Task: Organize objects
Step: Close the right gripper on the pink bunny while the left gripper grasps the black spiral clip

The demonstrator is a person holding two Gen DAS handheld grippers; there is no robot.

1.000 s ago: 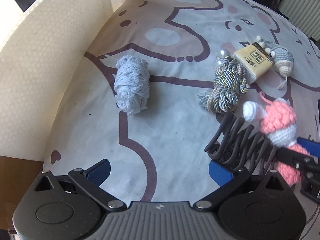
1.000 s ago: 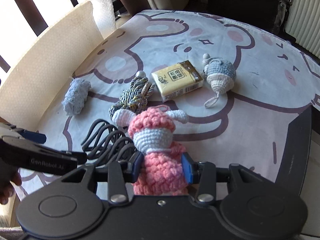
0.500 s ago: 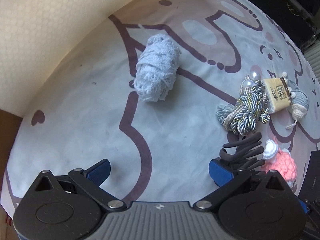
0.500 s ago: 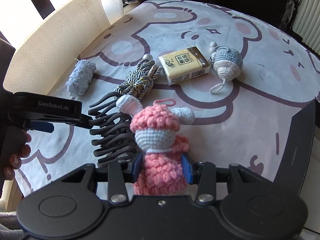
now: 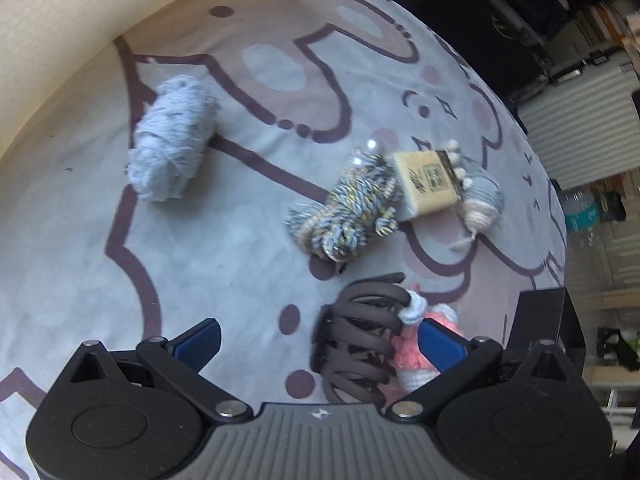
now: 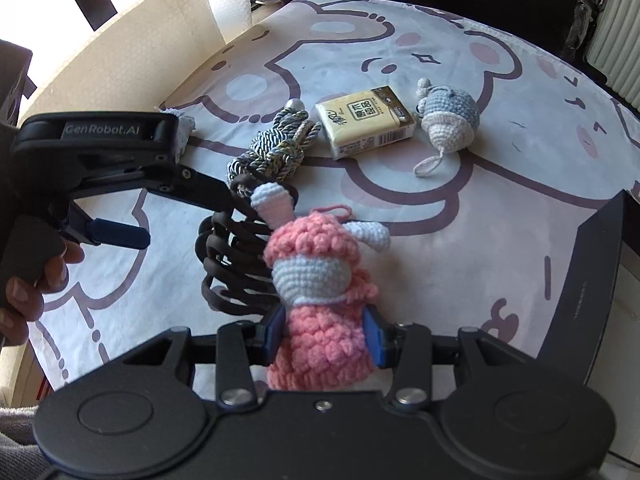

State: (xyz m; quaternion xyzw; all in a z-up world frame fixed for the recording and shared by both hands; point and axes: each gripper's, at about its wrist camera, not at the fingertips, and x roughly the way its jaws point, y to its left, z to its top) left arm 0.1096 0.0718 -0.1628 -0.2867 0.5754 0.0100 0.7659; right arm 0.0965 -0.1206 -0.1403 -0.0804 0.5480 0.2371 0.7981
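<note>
On the bear-print cloth (image 6: 500, 208), the right gripper (image 6: 322, 334) pinches the pink crochet doll (image 6: 320, 312) at its body; the doll's base is hidden behind the gripper housing. The left gripper (image 5: 320, 338) stands wide apart, the dark claw hair clip (image 5: 360, 336) lying between its pads, contact unclear. Only the left wrist view shows the pale blue yarn bundle (image 5: 170, 152) whole; the right wrist view shows the tissue pack (image 6: 364, 120) and blue crochet toy (image 6: 450, 114) unobstructed.

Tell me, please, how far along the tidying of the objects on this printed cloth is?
Nothing looks sorted yet. The right gripper clamps the pink crocheted doll; the left gripper stands open over the dark hair claw. The pale blue yarn bundle, twisted cord, tissue pack and grey-blue crocheted toy lie loose.
</note>
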